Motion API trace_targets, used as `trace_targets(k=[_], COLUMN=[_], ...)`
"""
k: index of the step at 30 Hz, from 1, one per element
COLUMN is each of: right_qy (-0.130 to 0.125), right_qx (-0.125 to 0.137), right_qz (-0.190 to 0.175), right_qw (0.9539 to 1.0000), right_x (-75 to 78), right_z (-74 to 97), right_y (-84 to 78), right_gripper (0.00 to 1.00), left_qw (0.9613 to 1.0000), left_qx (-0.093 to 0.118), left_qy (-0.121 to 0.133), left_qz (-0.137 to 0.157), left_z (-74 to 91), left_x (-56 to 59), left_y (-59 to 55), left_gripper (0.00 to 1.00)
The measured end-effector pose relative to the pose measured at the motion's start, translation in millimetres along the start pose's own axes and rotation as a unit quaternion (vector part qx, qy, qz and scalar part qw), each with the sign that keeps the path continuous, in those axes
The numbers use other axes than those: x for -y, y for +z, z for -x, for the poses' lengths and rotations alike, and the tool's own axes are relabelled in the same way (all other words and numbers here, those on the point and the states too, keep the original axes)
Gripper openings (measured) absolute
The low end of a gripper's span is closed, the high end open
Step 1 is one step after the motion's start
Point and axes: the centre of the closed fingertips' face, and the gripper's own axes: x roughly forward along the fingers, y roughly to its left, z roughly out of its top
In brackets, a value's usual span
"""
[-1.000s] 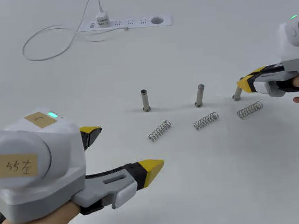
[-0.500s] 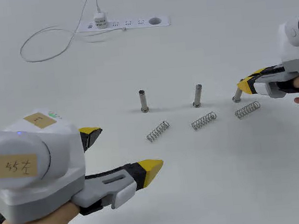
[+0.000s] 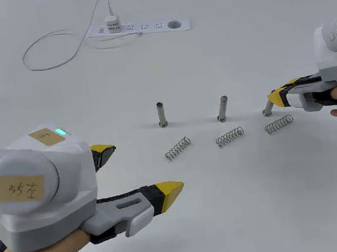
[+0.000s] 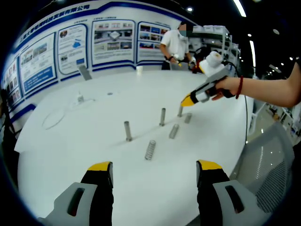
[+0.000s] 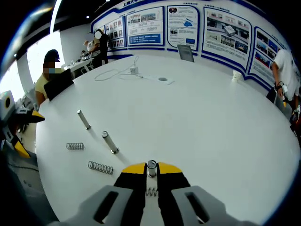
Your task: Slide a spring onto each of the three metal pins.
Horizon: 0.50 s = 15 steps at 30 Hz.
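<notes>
Three metal pins stand in a row on the white table: left pin (image 3: 161, 113), middle pin (image 3: 222, 107), right pin (image 3: 267, 108). In front of each lies a spring: left spring (image 3: 178, 148), middle spring (image 3: 230, 136), right spring (image 3: 279, 123). My right gripper (image 3: 275, 97) has come in from the right, and its yellow tips are shut on the top of the right pin (image 5: 151, 165), with the right spring (image 5: 150, 191) below the jaws. My left gripper (image 3: 138, 170) hovers near the front left, open and holding nothing. It faces the pins (image 4: 127, 131) and springs (image 4: 150, 149).
A white power strip (image 3: 139, 27) with a plug and a looped white cable (image 3: 49, 48) lies at the far side of the table. The table's front edge runs just below the left gripper. People (image 5: 51, 70) stand and sit beyond the table.
</notes>
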Motion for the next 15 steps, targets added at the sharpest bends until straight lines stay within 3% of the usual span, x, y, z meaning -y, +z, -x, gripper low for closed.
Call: trace_targets(k=[7, 15], right_qy=[0.0, 0.006], right_qx=[-0.007, 0.007], right_qz=[-0.005, -0.015], right_qw=[1.0, 0.9998], right_x=[-0.1, -1.1], right_z=[-0.4, 3.2], right_y=[-3.6, -4.1], right_gripper=[0.1, 0.19], left_qw=[1.0, 1.0], left_qx=[-0.003, -0.002], left_qy=[0.0, 0.0], left_qz=[-0.002, -0.004], left_z=[0.5, 0.2], left_x=[-0.1, 0.0], left_y=[-1.0, 0.0], left_gripper=[0.74, 0.73])
